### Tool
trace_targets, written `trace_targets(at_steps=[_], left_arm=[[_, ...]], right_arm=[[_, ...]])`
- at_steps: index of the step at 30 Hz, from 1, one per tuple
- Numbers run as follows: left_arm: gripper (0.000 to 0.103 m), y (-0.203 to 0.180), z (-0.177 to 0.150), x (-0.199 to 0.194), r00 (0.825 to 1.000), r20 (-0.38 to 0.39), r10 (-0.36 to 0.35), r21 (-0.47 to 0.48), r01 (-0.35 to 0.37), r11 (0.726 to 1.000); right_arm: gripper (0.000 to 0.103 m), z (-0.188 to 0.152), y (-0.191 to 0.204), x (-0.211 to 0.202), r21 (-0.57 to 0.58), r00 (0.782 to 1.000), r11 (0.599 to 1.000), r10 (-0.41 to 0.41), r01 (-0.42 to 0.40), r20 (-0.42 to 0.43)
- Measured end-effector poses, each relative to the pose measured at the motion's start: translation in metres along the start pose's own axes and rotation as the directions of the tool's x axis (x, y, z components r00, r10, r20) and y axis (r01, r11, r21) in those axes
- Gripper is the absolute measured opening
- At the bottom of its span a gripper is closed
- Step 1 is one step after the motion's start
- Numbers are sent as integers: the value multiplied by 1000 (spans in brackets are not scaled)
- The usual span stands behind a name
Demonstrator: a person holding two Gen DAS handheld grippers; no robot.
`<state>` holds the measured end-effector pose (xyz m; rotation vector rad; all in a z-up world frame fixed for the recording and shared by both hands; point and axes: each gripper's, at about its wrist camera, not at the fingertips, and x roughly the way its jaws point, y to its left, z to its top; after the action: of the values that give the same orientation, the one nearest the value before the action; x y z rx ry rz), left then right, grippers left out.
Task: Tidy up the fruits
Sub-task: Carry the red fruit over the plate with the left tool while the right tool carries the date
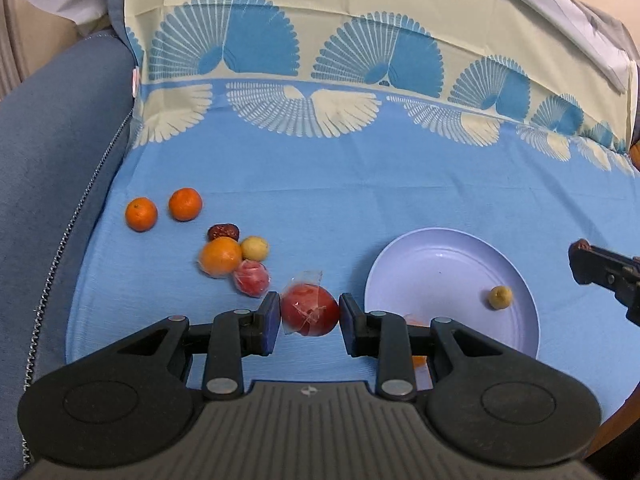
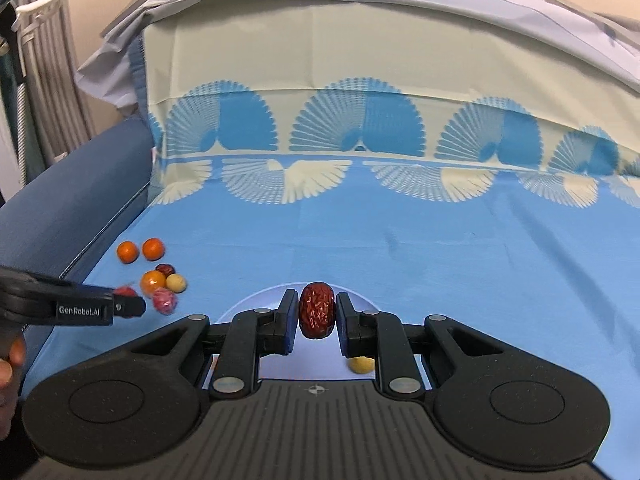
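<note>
My left gripper (image 1: 309, 314) is shut on a red fruit in clear plastic wrap (image 1: 308, 310), held above the blue cloth just left of the pale blue plate (image 1: 420, 256). My right gripper (image 2: 316, 314) is shut on a wrinkled red date (image 2: 317, 311) over the plate's (image 2: 256, 300) near part. A small yellow fruit (image 1: 500, 297) lies in the plate, and an orange one (image 1: 418, 360) shows partly behind my left fingers. On the cloth to the left lie two tangerines (image 1: 141, 214) (image 1: 185, 204), an orange (image 1: 221, 257), a second date (image 1: 223, 233), a yellow fruit (image 1: 255, 248) and a wrapped red fruit (image 1: 252, 278).
The fruits lie on a blue cloth (image 1: 320, 184) with a cream fan pattern, spread over a blue sofa seat. The sofa arm (image 1: 52, 152) rises at the left. The right gripper (image 1: 600, 272) enters the left wrist view at the right edge. A hand (image 2: 10, 364) shows at the left edge.
</note>
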<state>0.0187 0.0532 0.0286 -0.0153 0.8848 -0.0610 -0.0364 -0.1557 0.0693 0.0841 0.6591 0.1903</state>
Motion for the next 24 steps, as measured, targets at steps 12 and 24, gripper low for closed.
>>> trace_targets(at_steps=[12, 24], left_arm=[[35, -11, 3, 12, 996, 21, -86, 4, 86, 996], [35, -58, -13, 12, 990, 78, -116, 178, 101, 979]], right_arm=[[21, -9, -15, 12, -6, 999, 1000, -17, 17, -34], [21, -12, -4, 24, -45, 997, 999, -1, -2, -73]])
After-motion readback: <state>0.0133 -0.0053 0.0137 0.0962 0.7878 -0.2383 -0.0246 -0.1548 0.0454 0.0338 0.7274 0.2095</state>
